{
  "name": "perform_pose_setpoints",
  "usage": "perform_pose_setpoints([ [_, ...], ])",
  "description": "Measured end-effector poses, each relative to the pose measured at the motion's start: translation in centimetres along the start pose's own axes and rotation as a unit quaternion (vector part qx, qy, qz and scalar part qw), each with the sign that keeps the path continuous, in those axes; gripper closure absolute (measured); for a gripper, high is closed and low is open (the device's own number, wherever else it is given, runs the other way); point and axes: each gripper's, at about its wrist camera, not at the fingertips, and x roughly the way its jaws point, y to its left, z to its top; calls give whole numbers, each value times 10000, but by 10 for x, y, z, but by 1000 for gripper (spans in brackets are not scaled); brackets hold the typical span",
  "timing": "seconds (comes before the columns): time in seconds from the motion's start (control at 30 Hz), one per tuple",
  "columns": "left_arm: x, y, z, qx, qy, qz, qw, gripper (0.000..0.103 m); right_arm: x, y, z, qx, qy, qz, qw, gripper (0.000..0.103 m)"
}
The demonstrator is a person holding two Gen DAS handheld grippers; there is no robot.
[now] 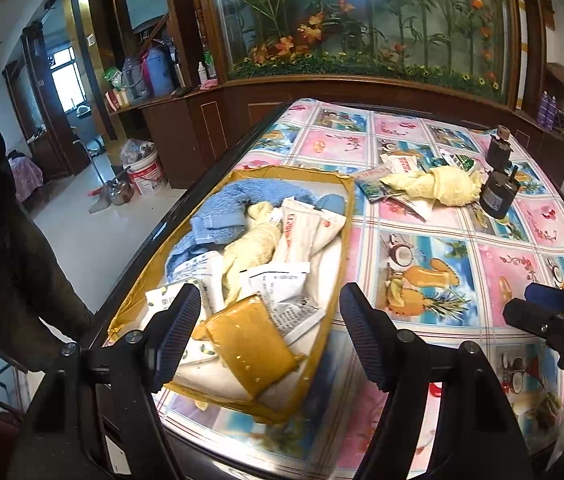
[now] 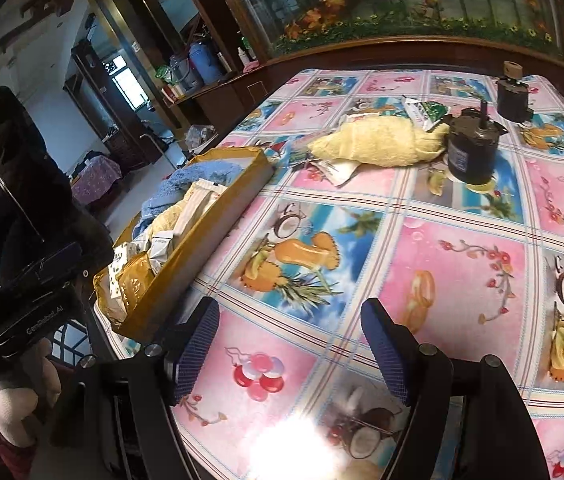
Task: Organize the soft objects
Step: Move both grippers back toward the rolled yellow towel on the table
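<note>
Left gripper (image 1: 270, 332) hangs open over the box (image 1: 345, 216); right gripper (image 2: 289, 352) open, empty; yellow towel (image 2: 377, 144) beside a motor (image 2: 471, 152).

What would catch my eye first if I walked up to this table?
Probably the loud pink and blue fruit-print tablecloth covering the table. Then the shallow cardboard box at its left edge, heaped with a blue towel and white packets, and a rolled yellow cloth lying loose farther back beside two dark motor-like cylinders.

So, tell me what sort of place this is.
Most likely a home's living or dining area: a table under a fruit-print plastic tablecloth, a large wood-framed glass cabinet of artificial flowers, and a white bucket on the tiled floor.
</note>
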Motion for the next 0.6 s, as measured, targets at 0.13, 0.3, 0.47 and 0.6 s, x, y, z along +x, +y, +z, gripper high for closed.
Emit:
perform_pose_setpoints([
  [0.13, -3, -19, 2, 211, 21, -26, 9998, 31, -12, -18, -5, 138, -87, -44, 9999, 27],
  [0.3, -1, -43, 4, 450, 67, -96, 9989, 30, -18, -37, -8, 292, -155, -142, 9994, 27],
  [0.47, 7, -56, 4, 569, 164, -125, 9982, 30, -21, -59, -9, 498, -184, -223, 9983, 27],
  [0.6, 24, -63, 13, 586, 374, -452, 9966, 30, -18, -76, -6, 676, -194, -288, 9971, 26],
])
